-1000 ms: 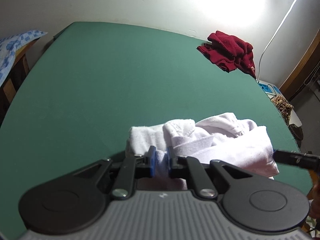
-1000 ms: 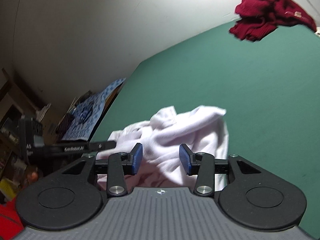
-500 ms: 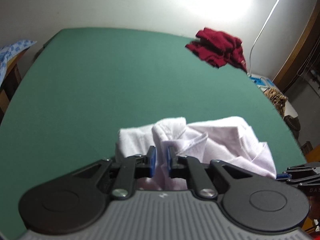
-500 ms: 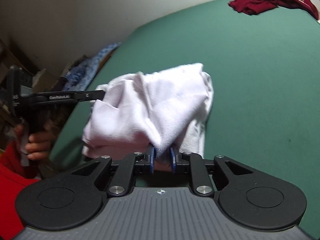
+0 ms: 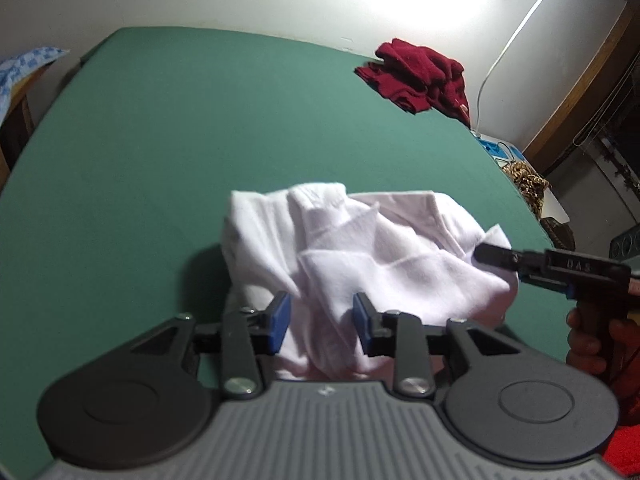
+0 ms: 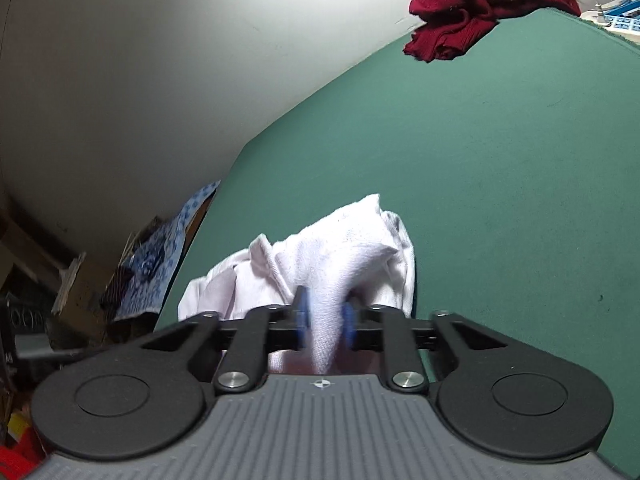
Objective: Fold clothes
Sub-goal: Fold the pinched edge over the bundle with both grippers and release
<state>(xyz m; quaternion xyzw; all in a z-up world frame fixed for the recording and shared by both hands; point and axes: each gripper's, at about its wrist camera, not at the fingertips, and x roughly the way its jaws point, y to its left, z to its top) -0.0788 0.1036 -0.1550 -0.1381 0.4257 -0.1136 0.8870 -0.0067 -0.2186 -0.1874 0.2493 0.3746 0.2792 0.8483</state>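
A crumpled white garment [image 5: 360, 248] lies in a bunched heap on the green table [image 5: 200, 128], near its front edge. My left gripper [image 5: 320, 318] is open, and a fold of the garment runs loosely between its blue pads [image 5: 280, 316]. In the right wrist view, my right gripper [image 6: 325, 320] is shut on a ridge of the white garment [image 6: 348, 252]. The left wrist view shows that same right gripper [image 5: 496, 256] at the heap's right side, held by a hand [image 5: 584, 340].
A dark red garment [image 5: 420, 76] sits bunched at the table's far right corner, also seen as the dark red garment [image 6: 480, 4]. A blue patterned cloth [image 6: 160, 256] lies beyond the left edge. A white cable [image 5: 512, 44] hangs by the wall. Floor clutter [image 5: 528, 184] sits to the right.
My left gripper has opened and let go of the white garment. My right gripper shut on the garment about half a second ago and still holds it. The heap has shifted and bunched up.
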